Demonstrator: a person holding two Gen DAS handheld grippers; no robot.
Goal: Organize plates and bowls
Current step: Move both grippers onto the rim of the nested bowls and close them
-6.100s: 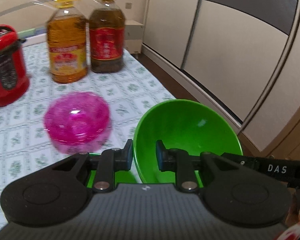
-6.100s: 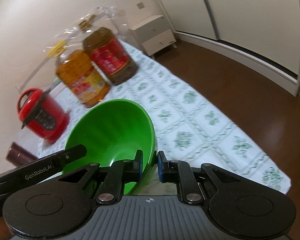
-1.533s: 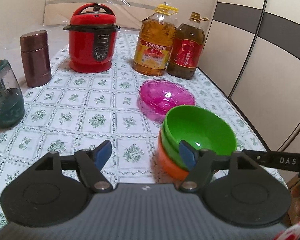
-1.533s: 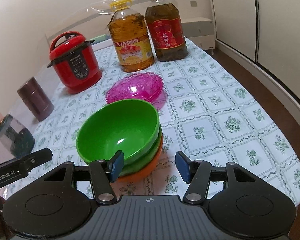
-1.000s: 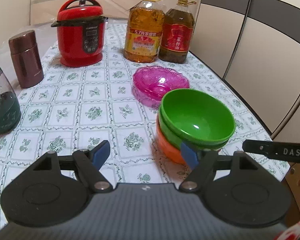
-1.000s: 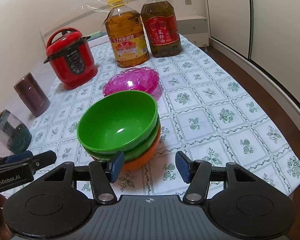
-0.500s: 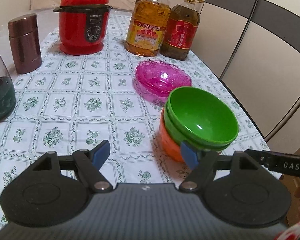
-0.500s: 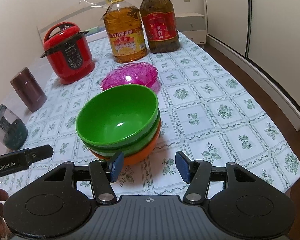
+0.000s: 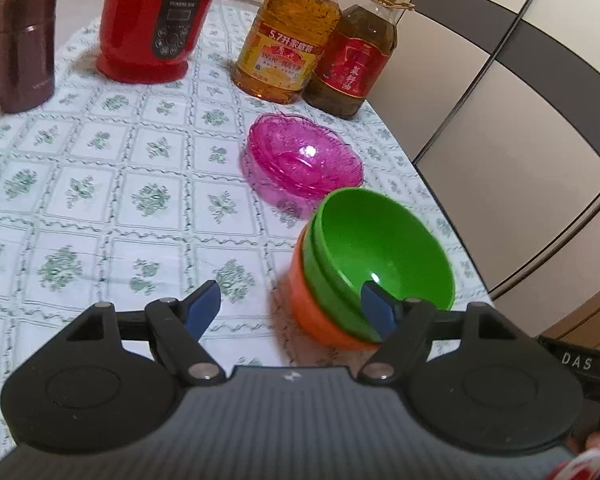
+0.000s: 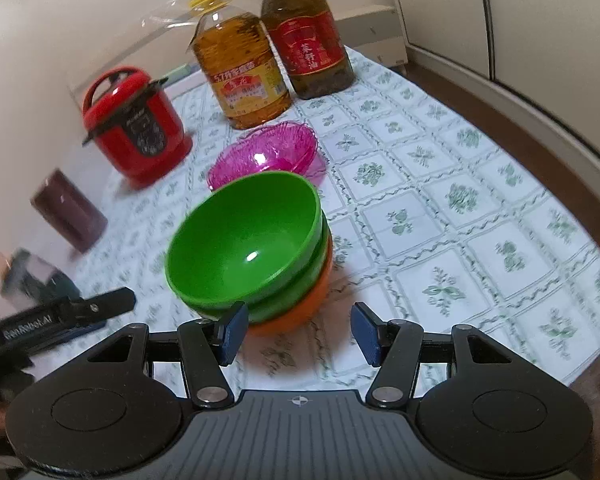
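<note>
Green plastic is seen at the top of a nested stack: 2 green plastic bowls (image 9: pixel 384 256) are seated inside an orange plastic bowl (image 9: pixel 320 316), and the stack is set on the white tablecloth with green floral squares (image 9: pixel 100 208), near its right edge. A translucent pink scalloped bowl (image 9: pixel 304 160) is placed just behind the stack, apart from it in the left wrist view.

The left gripper (image 9: pixel 294 306) is held above the cloth with its blue-padded fingers spread wide; nothing is held between them. Its right finger is seen in front of the stack's near side, though contact cannot be told. The right gripper (image 10: pixel 300 330) is likewise spread wide and empty, with the orange bowl's near edge seen between and beyond its fingertips.

Farther back, a red electric pressure cooker (image 9: pixel 156 20) is stood beside a large yellow-capped bottle of golden cooking oil (image 9: pixel 288 40), and a darker oil bottle with a red label (image 9: pixel 352 56) is placed just to the right of that. A maroon cylindrical flask (image 9: pixel 24 48) is stood at the left, well apart from the bowls.
</note>
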